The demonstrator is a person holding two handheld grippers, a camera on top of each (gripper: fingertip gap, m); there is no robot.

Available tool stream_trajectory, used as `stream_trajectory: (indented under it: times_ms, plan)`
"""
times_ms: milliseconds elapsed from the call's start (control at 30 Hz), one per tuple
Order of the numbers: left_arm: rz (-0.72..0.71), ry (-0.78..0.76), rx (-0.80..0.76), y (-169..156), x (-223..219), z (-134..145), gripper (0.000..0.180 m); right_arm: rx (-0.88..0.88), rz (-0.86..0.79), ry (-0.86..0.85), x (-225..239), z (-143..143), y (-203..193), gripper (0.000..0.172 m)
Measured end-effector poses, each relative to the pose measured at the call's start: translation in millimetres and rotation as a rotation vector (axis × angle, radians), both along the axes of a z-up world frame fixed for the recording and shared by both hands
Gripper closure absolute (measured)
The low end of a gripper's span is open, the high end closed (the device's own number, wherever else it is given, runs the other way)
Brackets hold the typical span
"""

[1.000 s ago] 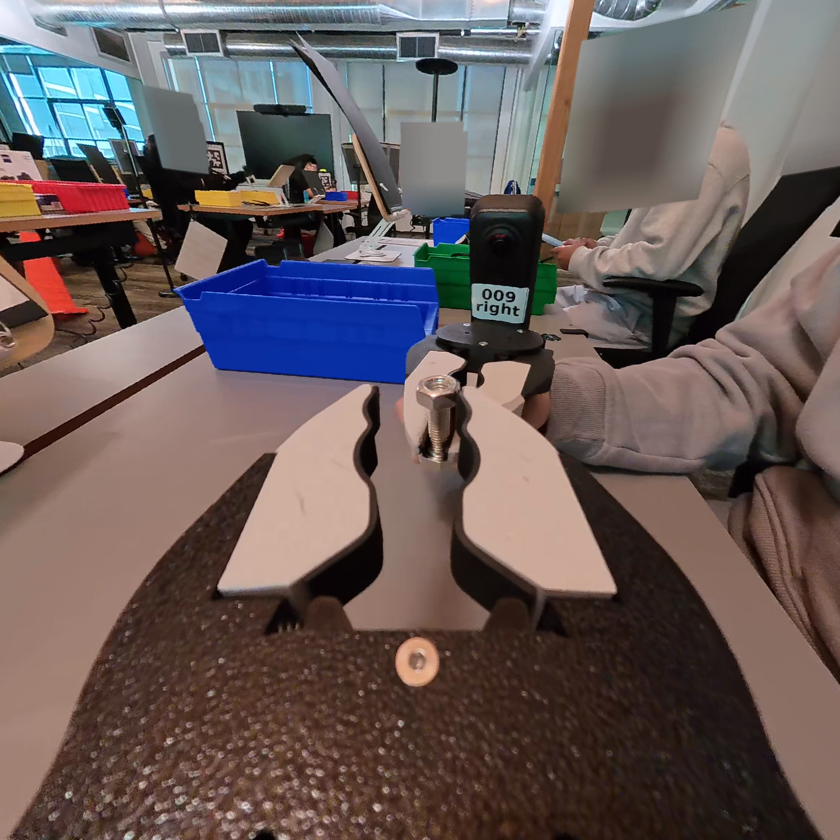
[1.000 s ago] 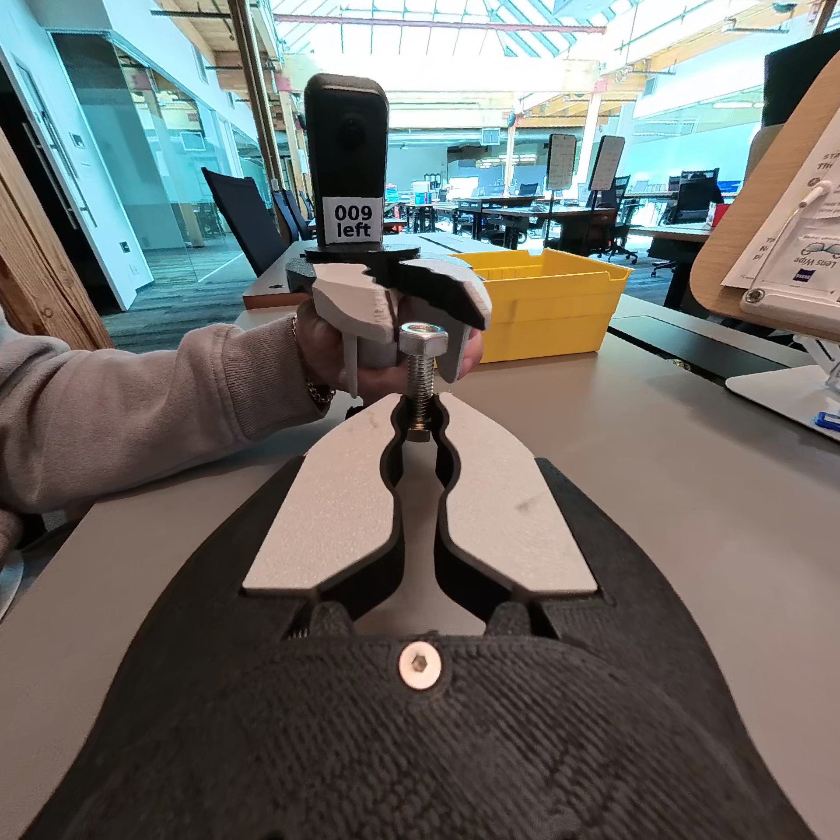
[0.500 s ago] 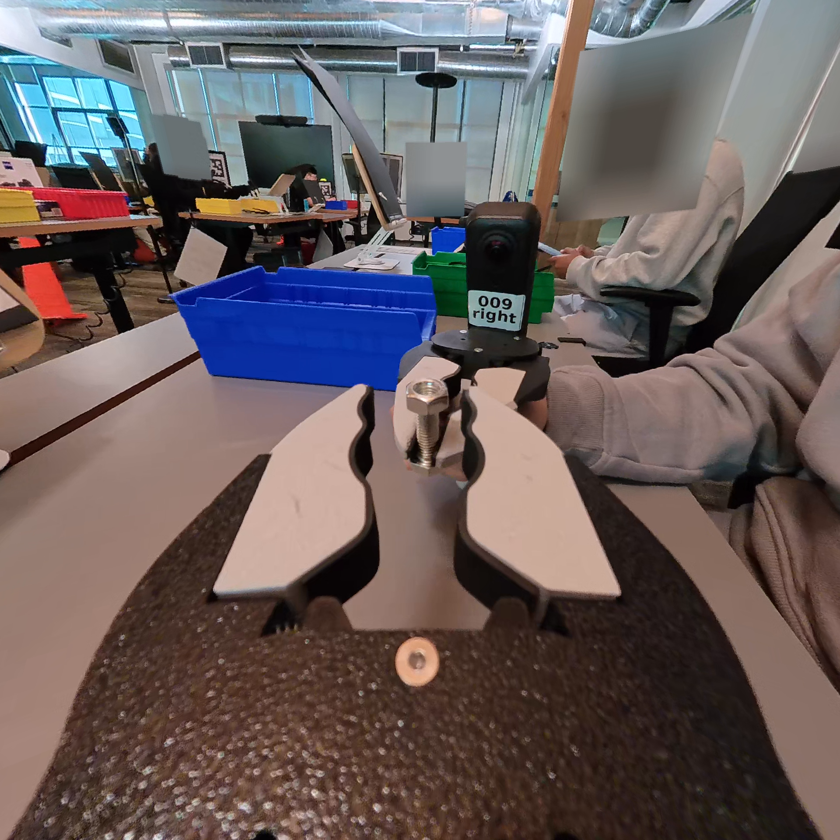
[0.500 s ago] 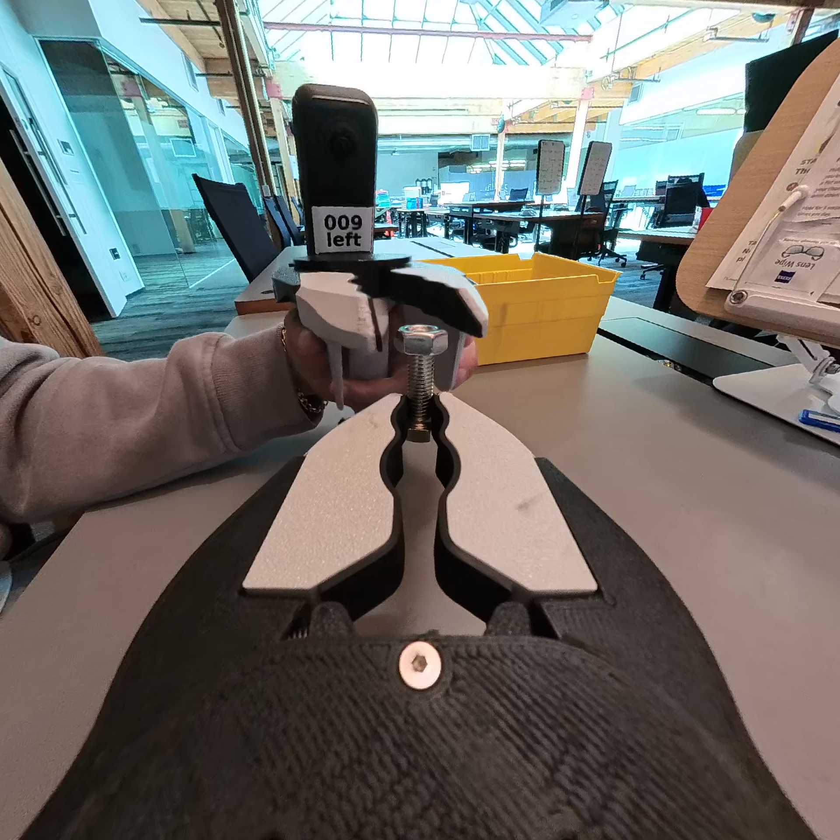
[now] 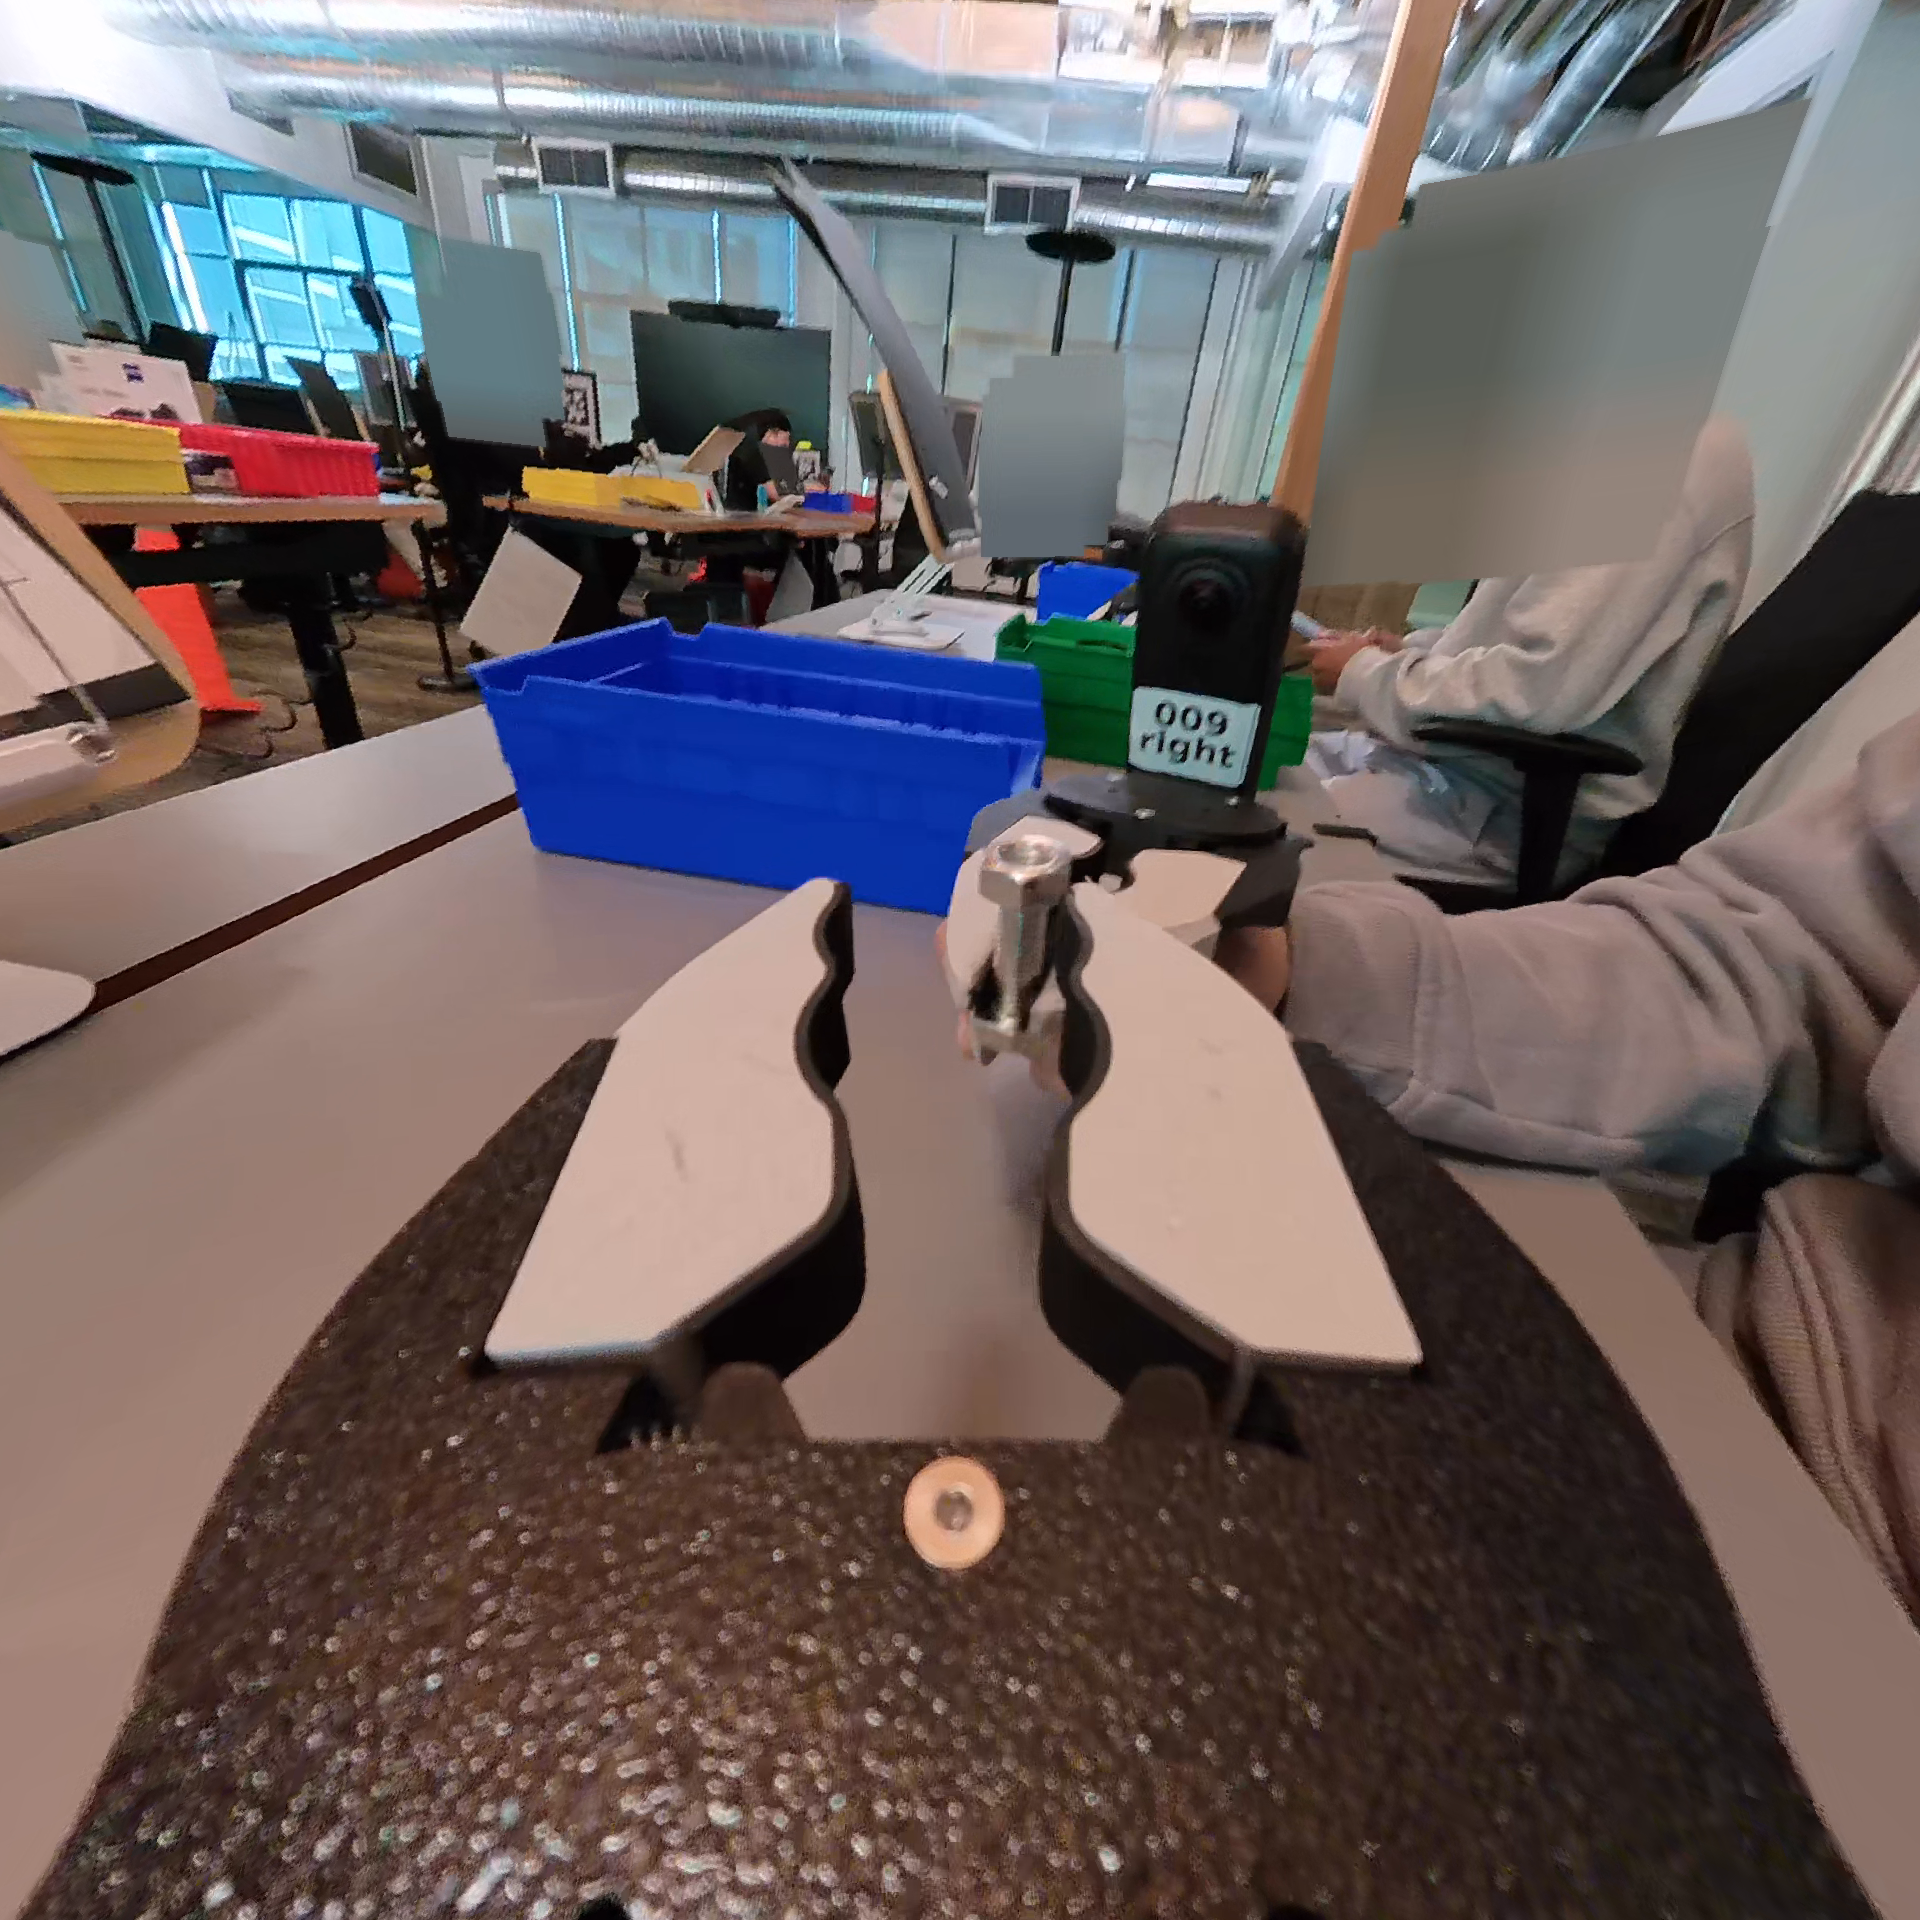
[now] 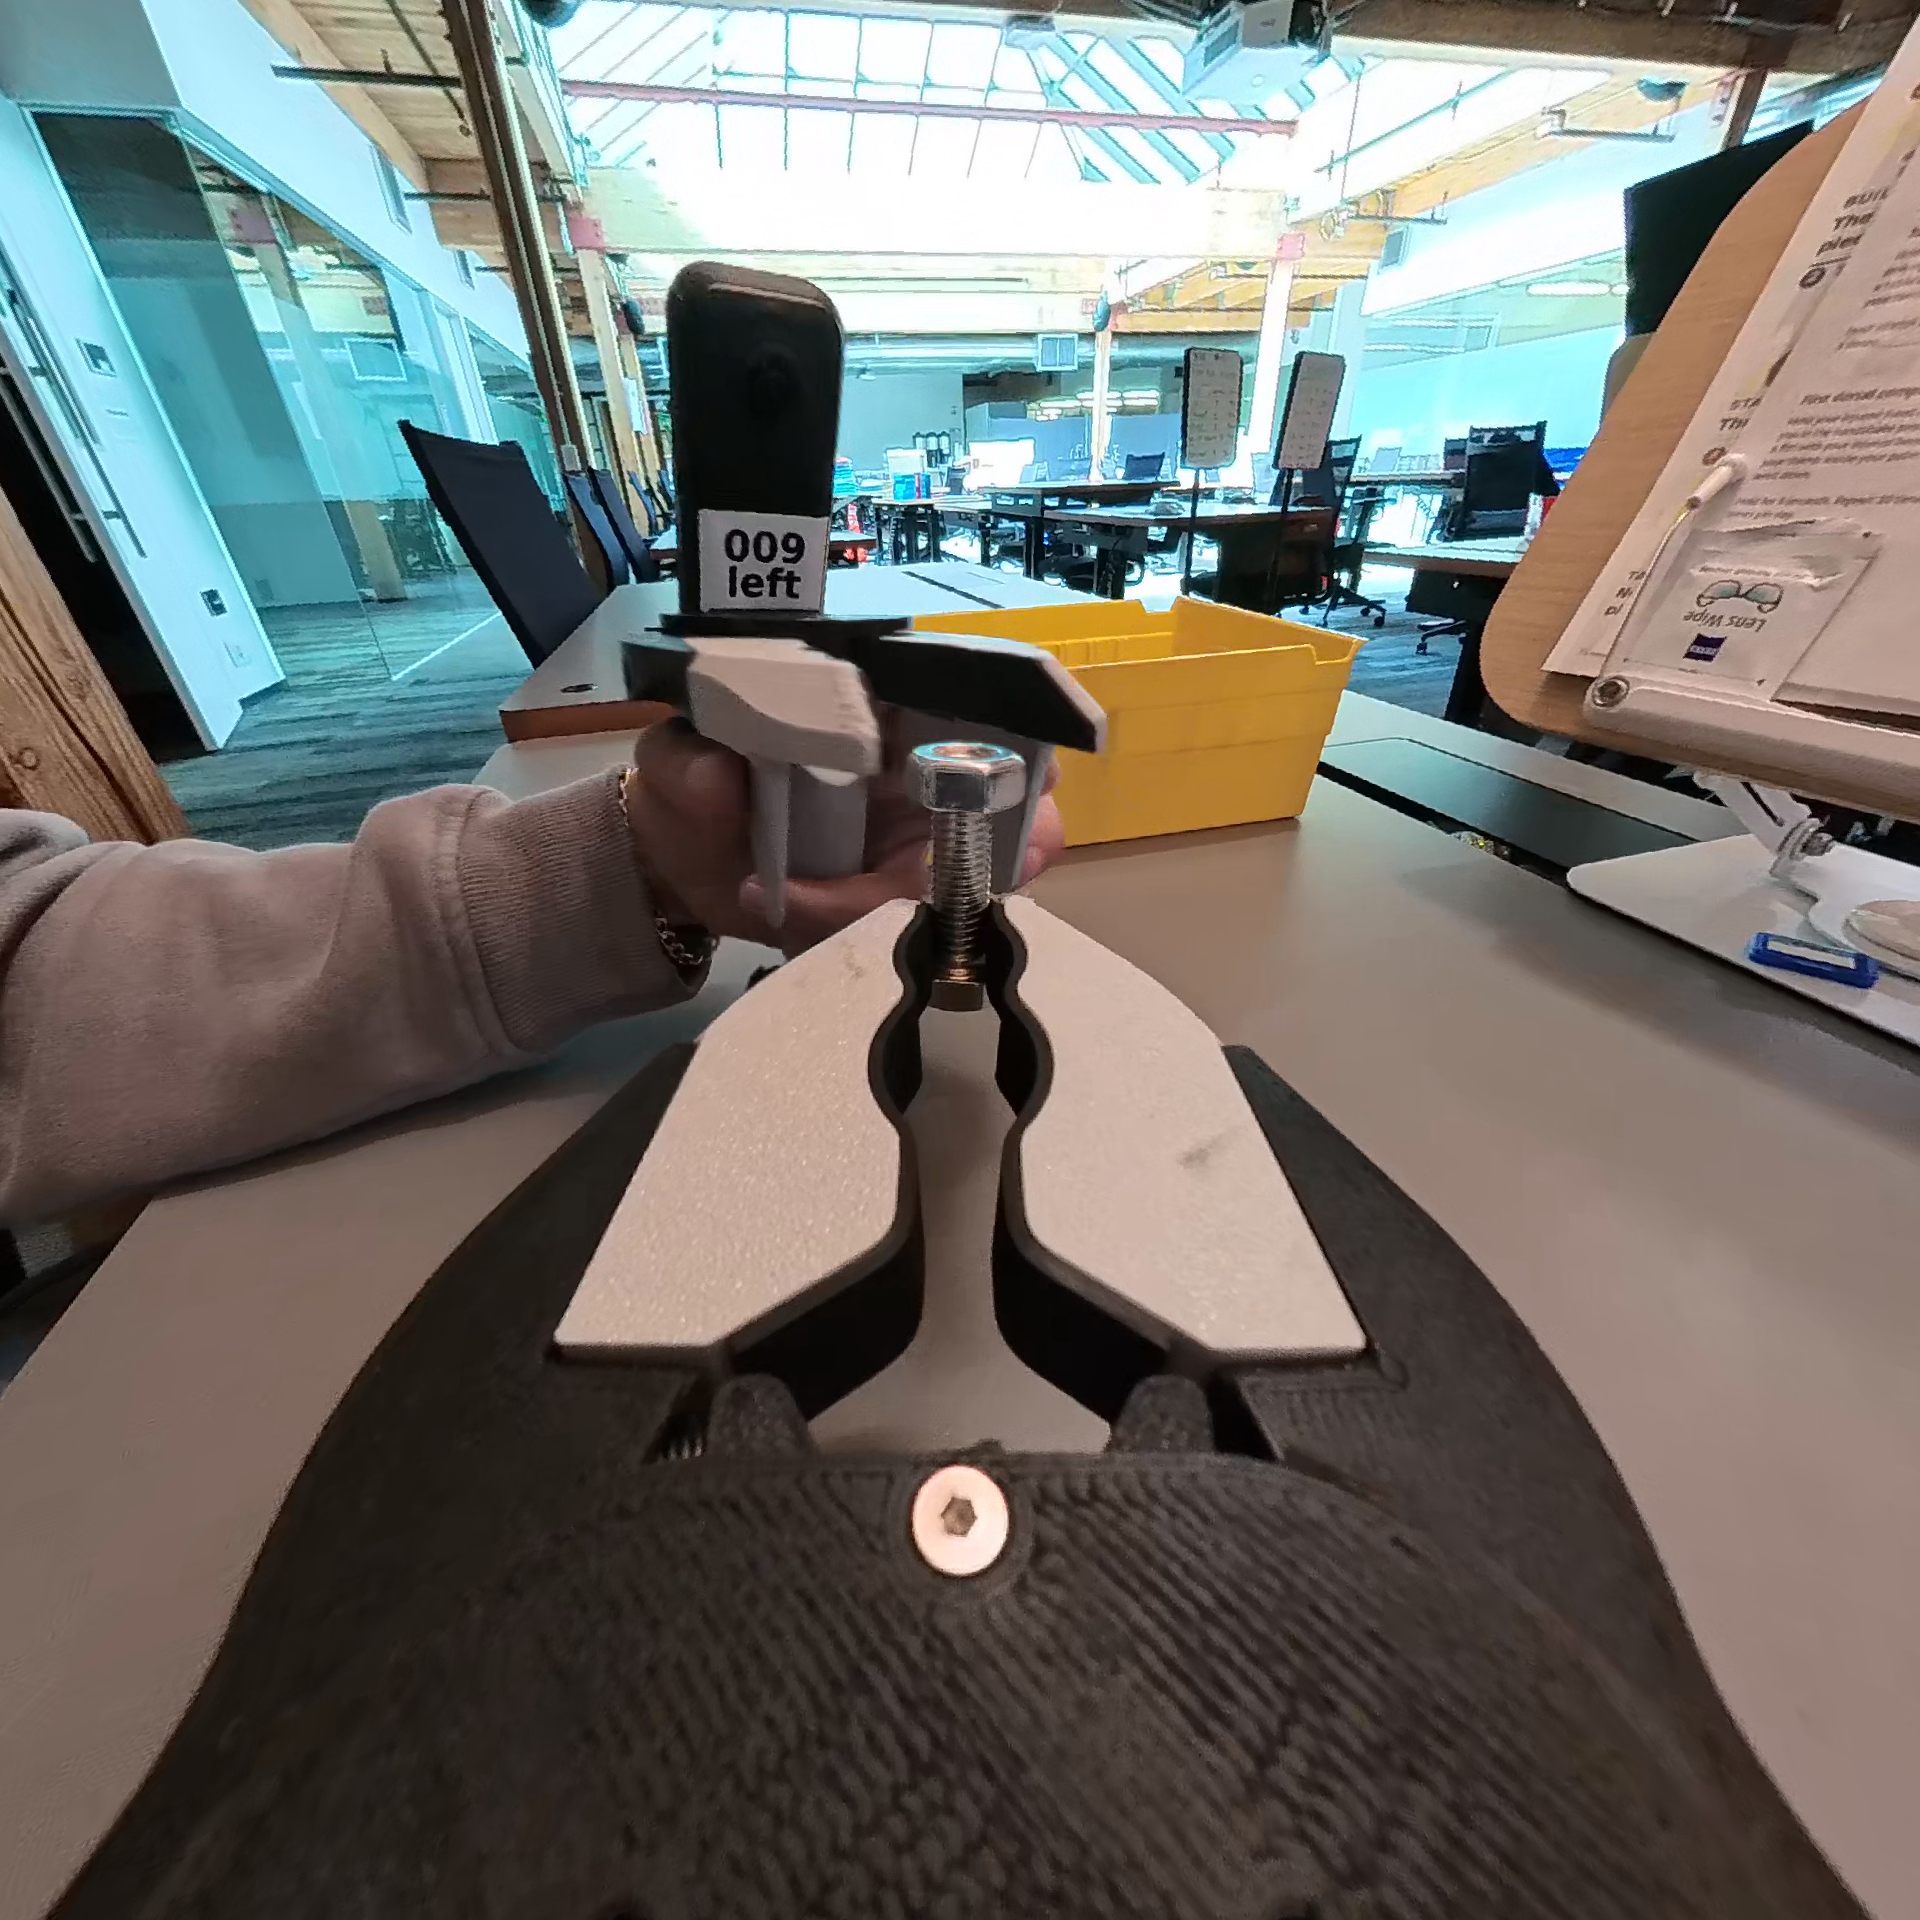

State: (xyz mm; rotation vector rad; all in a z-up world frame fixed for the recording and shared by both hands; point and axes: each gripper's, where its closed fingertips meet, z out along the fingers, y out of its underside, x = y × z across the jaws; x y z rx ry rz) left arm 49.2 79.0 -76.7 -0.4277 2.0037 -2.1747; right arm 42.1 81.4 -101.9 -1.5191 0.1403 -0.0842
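Pinching the threaded shank of a silver hex bolt (image 6: 961, 883), the right gripper (image 6: 961, 940) holds it upright above the grey table (image 6: 1403, 1039), both fingertips pressed against the threads, the hex head above them and a nut just below. Facing the bolt, the left gripper (image 5: 951, 971) has its jaws spread with nothing between the pads; the bolt stands just beyond its right fingertip (image 5: 1101, 966). Behind the bolt in the right wrist view sits a yellow bin (image 6: 1195, 717); behind it in the left wrist view sit a blue bin (image 5: 769, 758) and a green bin (image 5: 1081, 675).
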Motion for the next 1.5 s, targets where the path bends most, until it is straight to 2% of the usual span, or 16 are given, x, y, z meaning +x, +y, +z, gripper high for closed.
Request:
stream_trajectory:
  times_ms: [200, 500, 633, 833, 1133, 1267, 1400, 1500]
  plan:
    - [0.027, -0.005, -0.002, -10.0, 3.1, -0.6, 0.141, 0.000, -0.007, -0.001, 0.7, -0.4, 0.5, 0.163]
    - [0.122, 0.014, 0.029, 8.6, 18.3, -6.9, 0.141, 0.008, -0.024, -0.003, 3.8, 1.5, -1.8, 0.163]
    - [0.060, 0.014, -0.072, 2.7, 8.5, 8.5, 0.140, 0.004, -0.033, -0.003, 4.7, 0.4, -1.0, 0.163]
    - [0.057, 0.007, -0.023, -15.6, 6.7, 1.8, 0.134, 0.001, -0.036, 0.001, 5.0, -1.0, 0.1, 0.163]
    - [0.172, 0.035, 0.002, 12.1, 25.5, -5.7, 0.136, 0.019, -0.060, 0.003, 9.9, 3.1, -5.4, 0.163]
    - [0.106, 0.029, -0.063, 1.3, 15.0, 5.4, 0.134, 0.012, -0.059, 0.003, 9.1, 1.2, -3.1, 0.163]
    - [0.089, 0.020, -0.023, -12.8, 11.7, -0.4, 0.131, 0.008, -0.050, 0.005, 7.3, 0.2, -1.3, 0.163]
    - [0.117, 0.027, 0.002, -11.9, 16.5, -5.5, 0.131, 0.009, -0.055, 0.008, 8.4, 0.4, -2.0, 0.163]
